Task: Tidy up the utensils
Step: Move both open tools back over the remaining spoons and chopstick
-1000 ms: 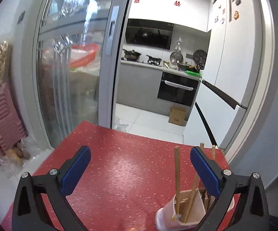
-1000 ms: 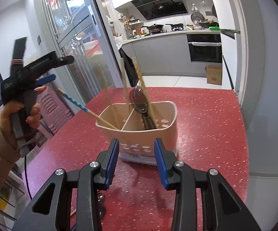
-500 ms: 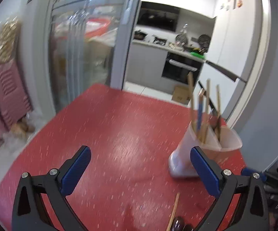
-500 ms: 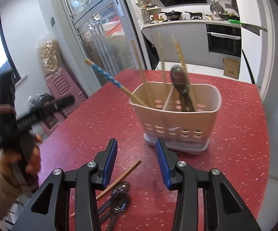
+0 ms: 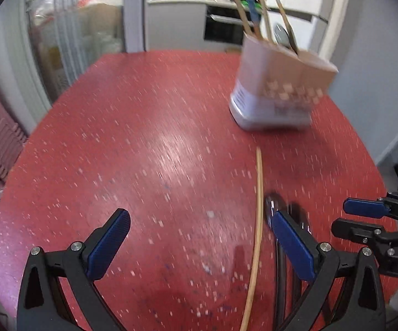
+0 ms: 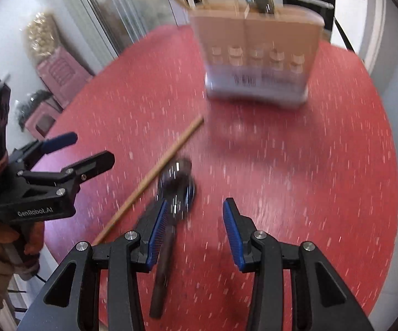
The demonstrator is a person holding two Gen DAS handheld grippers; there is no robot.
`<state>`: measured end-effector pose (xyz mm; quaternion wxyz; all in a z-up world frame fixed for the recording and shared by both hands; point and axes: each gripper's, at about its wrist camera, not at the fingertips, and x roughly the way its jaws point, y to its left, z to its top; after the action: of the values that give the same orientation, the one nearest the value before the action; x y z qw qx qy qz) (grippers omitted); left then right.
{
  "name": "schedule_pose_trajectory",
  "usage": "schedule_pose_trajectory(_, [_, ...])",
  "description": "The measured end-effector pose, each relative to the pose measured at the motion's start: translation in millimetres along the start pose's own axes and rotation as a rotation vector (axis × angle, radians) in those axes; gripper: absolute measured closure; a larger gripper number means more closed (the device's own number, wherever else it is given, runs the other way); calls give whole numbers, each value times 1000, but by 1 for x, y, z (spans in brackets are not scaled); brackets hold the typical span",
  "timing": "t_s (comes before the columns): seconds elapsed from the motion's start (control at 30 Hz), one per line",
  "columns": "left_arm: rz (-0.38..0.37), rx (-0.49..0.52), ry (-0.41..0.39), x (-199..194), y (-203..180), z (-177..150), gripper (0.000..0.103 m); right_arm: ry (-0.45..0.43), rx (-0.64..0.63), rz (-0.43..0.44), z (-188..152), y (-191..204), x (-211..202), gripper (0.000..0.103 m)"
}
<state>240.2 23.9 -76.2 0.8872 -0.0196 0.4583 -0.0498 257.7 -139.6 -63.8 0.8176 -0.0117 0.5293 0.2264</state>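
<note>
Loose utensils lie on the red table [image 6: 323,165], short of the holder.
A single wooden chopstick [image 6: 155,173] and dark spoons [image 6: 175,184], blurred, lie side by side before the beige utensil holder [image 6: 257,55], which stands upright with chopsticks and a spoon inside. Left gripper [image 5: 199,245] hovers wide open, empty; right gripper [image 6: 196,229] is also parted, gripping nothing, over the spoon handles.
</note>
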Motion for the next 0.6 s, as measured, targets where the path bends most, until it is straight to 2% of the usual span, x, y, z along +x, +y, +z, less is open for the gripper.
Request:
schedule_pose_trajectory(0.1, [11,52,37,6,-6,-13,0,46,28,-11,-19,3,7,58])
schedule_pose_trajectory(0.27, [-16,77,78,10,-6,-23,0,56,22,-50,-34,15,9,58])
schedule_pose_trajectory(0.4, [-33,92,103,15,-6,-26,0,63,-11,-84,-37,34,11,58])
schedule_pose_trajectory(0.6, [-10,111,114,21,-9,-30,0,90,-56,-171,-36,45,28,58])
